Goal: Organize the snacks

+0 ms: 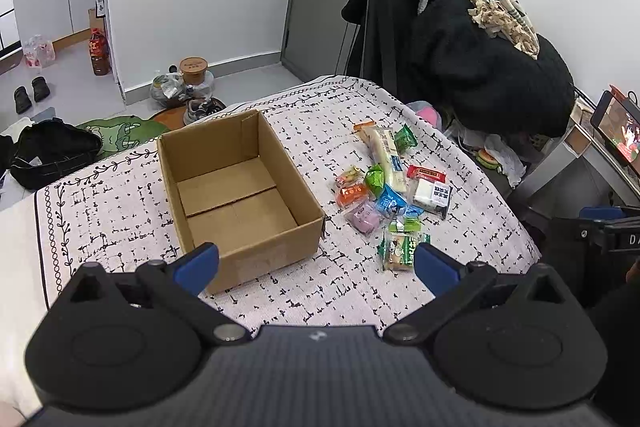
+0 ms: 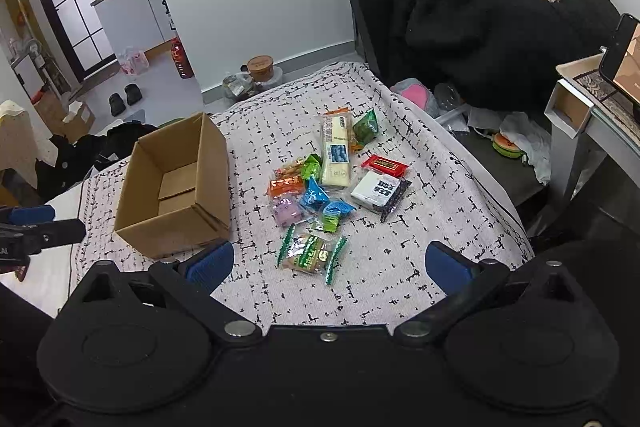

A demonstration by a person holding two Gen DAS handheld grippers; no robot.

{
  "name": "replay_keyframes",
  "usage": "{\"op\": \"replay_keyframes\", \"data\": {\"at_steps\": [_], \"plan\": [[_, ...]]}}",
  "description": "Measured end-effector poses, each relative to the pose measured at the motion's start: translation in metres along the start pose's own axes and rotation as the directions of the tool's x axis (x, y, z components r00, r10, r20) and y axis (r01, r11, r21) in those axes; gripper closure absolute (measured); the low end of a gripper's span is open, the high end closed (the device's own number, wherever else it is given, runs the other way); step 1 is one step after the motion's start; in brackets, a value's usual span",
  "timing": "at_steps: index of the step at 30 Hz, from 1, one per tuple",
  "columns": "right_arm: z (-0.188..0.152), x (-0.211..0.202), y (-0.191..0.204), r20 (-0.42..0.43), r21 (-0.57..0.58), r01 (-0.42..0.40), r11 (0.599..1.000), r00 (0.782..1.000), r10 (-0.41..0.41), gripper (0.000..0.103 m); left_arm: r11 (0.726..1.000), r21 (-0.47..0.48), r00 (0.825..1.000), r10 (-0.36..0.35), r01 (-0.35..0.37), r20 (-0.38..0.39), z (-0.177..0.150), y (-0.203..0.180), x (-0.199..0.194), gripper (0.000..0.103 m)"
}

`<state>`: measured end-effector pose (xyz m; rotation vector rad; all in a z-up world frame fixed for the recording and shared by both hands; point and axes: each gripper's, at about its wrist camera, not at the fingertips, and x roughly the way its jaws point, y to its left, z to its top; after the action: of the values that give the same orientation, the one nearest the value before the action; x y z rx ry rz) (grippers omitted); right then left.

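Your left gripper (image 1: 316,263) was spread wide, holding nothing | cardboard box (image 1: 236,195) stood empty on the patterned cloth (image 1: 340,299) | snack packets (image 2: 336,179) lay heaped just right of it | your right gripper (image 2: 328,265) was equally wide, empty, above the nearest green-edged packet (image 2: 312,255).

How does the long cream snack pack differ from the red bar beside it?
The long cream snack pack is much longer than the red bar. The cream pack is pale with a blue picture; the red bar is red with a dark label. The cream pack overlaps neighbouring snacks; the red bar touches only the white-and-black pack. Both lie flat on the patterned cloth.
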<state>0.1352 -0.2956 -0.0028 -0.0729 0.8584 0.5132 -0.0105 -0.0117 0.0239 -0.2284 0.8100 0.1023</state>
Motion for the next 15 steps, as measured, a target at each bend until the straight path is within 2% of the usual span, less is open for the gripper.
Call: {"op": "replay_keyframes", "data": {"at_steps": [6, 15], "plan": [[-0.004, 0.005, -0.001, -0.009, -0.004, 0.008, 1.0, 1.0, -0.009, 0.0, 1.0, 0.016, 1.0, 0.0, -0.001, 0.03, 0.002, -0.001, 0.003, 0.0], [-0.003, 0.019, -0.009, -0.015, -0.011, 0.017, 1.0, 1.0, -0.017, 0.0, 0.998, 0.053, 0.999, -0.032, 0.03, 0.023, 0.015, 0.001, 0.028, 0.0]]}}
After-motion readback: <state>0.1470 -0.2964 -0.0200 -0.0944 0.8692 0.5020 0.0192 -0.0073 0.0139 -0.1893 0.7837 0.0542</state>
